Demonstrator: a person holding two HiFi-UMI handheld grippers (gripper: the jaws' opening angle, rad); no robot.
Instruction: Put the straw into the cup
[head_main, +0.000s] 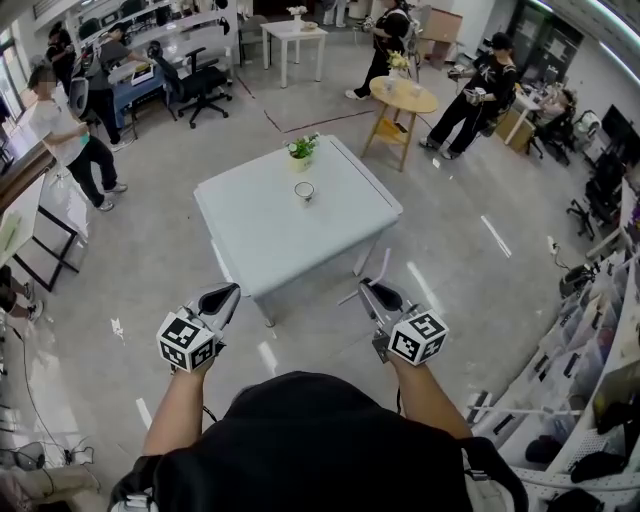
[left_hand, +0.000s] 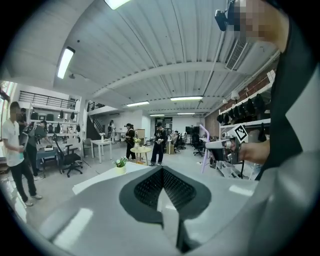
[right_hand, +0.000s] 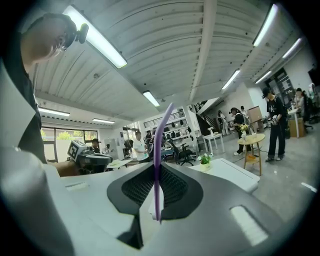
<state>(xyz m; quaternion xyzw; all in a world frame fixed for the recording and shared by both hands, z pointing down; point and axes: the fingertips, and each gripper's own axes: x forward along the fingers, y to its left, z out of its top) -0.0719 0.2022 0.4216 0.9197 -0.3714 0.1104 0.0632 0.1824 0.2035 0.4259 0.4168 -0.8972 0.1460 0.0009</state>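
Observation:
A small cup (head_main: 305, 191) stands on the white square table (head_main: 250, 235), some way ahead of both grippers. My right gripper (head_main: 366, 286) is shut on a purple straw (right_hand: 157, 165), which stands upright between its jaws with a bent top. The left gripper view shows the same straw (left_hand: 204, 150) rising from the right gripper (left_hand: 220, 145). My left gripper (head_main: 230, 290) is shut with nothing between its jaws. Both grippers hover over the floor just short of the table's near edge, pointing roughly level toward it.
A potted plant (head_main: 302, 150) sits on the table behind the cup. A round wooden table (head_main: 403, 95) and several people stand beyond. Office chairs (head_main: 200, 80) are at the back left, and shelving (head_main: 600, 340) runs along the right.

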